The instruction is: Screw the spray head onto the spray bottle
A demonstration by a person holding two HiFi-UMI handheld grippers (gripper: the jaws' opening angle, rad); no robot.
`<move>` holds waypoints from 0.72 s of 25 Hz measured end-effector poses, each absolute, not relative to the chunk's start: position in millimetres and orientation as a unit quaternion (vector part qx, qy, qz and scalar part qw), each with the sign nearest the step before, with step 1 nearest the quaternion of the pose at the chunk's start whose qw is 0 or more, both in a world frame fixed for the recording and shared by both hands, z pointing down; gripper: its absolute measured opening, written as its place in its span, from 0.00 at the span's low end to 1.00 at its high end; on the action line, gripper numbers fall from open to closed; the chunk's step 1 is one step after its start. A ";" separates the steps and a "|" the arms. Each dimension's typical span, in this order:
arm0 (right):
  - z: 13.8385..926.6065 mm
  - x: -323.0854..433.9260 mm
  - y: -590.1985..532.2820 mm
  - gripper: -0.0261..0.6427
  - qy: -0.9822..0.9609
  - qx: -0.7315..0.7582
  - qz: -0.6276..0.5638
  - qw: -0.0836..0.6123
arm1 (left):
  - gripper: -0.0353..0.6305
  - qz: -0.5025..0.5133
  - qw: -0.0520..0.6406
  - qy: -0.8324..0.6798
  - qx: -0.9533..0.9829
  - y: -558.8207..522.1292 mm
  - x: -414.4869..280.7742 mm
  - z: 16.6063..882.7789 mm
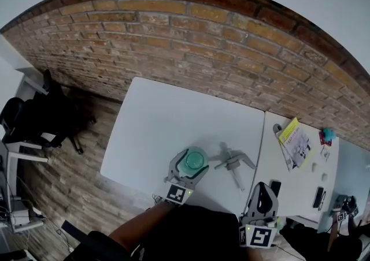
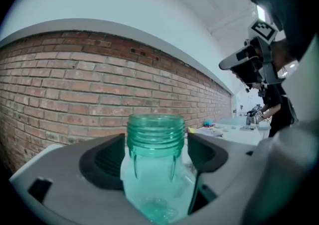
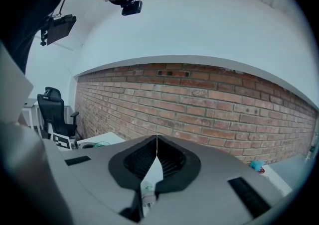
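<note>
the spray bottle (image 1: 193, 160) stands upright on the white table (image 1: 156, 127), low in the middle of the head view. its top has no cap on it. the left gripper (image 2: 156, 155) is wide open with one jaw on each side of the bottle. as far as i can see the pads are not squeezing it yet. the spray head (image 1: 232, 163) lies on its side a little to the right of the bottle and does not touch it. the right gripper (image 3: 157, 144), at the lower right of the head view, is closed tight with nothing in it.

here is what could go wrong. the bottle looks light and empty, so a bump from one jaw could tip it or slide it away. if the jaws close up high on the ridges of the neck, the head will have no room to turn on. the head's long thin tube could miss the hole, and the head could go on crooked and get stuck.
</note>
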State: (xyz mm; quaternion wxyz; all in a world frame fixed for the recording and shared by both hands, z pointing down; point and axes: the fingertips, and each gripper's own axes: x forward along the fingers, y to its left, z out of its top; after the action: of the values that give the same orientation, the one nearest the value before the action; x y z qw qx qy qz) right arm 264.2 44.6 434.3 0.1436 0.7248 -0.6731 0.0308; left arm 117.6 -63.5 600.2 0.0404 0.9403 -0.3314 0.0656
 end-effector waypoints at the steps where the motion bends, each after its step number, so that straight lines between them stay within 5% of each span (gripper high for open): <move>1: 436.4 262.9 43.7 0.05 -0.673 0.724 0.033 0.145 | 0.62 0.064 0.039 -0.331 0.941 -63.8 118.1 599.9; 18: 525.8 276.4 -14.8 0.05 -0.713 0.659 0.128 0.203 | 0.54 0.045 0.009 -0.289 0.956 -61.8 118.2 597.1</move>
State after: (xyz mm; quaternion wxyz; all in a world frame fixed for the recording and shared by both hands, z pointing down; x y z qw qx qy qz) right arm 276.4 -14.8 525.8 0.2034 0.6592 -0.7126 0.1275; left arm 118.2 -61.8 597.1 0.0092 0.9562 -0.2891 0.0451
